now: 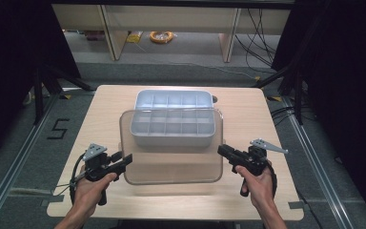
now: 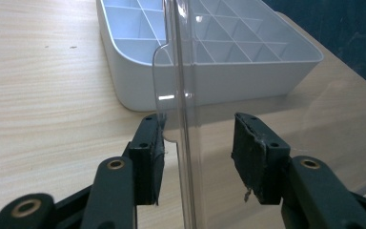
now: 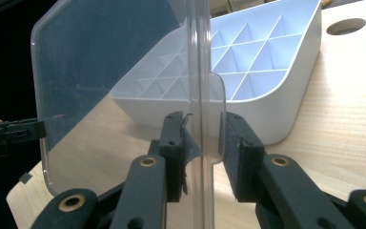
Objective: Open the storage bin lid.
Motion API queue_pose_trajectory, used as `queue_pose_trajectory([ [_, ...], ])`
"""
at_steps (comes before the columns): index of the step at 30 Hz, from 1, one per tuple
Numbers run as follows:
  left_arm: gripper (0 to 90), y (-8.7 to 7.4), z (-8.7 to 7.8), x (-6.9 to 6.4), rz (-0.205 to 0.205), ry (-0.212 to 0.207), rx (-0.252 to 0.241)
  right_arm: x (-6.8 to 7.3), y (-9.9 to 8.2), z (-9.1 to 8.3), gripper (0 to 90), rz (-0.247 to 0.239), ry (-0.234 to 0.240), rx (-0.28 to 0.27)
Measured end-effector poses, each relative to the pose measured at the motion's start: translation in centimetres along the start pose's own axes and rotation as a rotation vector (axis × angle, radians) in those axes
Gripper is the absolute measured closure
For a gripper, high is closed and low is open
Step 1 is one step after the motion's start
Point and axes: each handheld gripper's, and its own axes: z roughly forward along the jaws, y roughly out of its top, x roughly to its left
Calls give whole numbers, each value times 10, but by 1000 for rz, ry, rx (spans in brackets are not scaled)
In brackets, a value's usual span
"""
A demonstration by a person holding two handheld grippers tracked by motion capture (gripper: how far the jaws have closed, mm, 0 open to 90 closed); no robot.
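At the table's centre, toward 6 o'clock from the white tray, a clear plastic lid (image 1: 171, 164) was held flat between both grippers, its far edge overlapping the near half of the tray (image 1: 173, 119). The lid sat above the tabletop, casting a faint shadow on the wood beneath.

The left gripper (image 1: 124, 161) had the lid's 9 o'clock edge between its jaws. In the left gripper view the lid's rim and side tab (image 2: 169, 76) ran upright between the pads; the left pad (image 2: 147, 157) touched the rim, the right pad stood apart from the rim with a gap. Jaws read as closed down on the lid.

The right gripper (image 1: 224, 151) gripped the lid's 3 o'clock edge. In the right gripper view the rim and tab (image 3: 205, 114) were pinched between both pads (image 3: 174, 152), clamped tight.

The tray was white, split into many small compartments in two rows, sitting at 12 o'clock from the lid, well onto the table (image 1: 276, 143). Compartments looked bare where visible.

A hand (image 1: 90, 191) held the left gripper at 7 o'clock, another hand (image 1: 259, 188) held the right at 5 o'clock. A round hole (image 3: 345, 26) in the tabletop showed just beyond the tray. On the floor past the table, at 12 o'clock, lay a yellow coil (image 1: 161, 36).
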Motion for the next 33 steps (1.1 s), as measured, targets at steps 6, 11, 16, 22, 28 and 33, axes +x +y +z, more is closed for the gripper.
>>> queue_pose_trajectory([
  [6, 540, -8, -3, 0, 4, 5, 19, 5, -5, -3, 719, -9, -7, 8],
  [11, 538, -17, -4, -1, 5, -11, 29, 7, -9, -6, 719, 8, 2, 16],
  [16, 538, -24, -4, -1, 5, -20, 40, 8, -16, -10, 719, 10, -6, 29],
  [22, 534, -31, -5, -1, -4, -25, 59, 7, -22, -12, 719, 11, -2, 37],
  [28, 532, -37, -4, 0, -8, -30, 75, 6, -28, -13, 719, 14, -9, 56],
  [33, 526, -41, -6, 1, 3, -28, 100, 7, -35, -13, 718, 59, -7, 76],
])
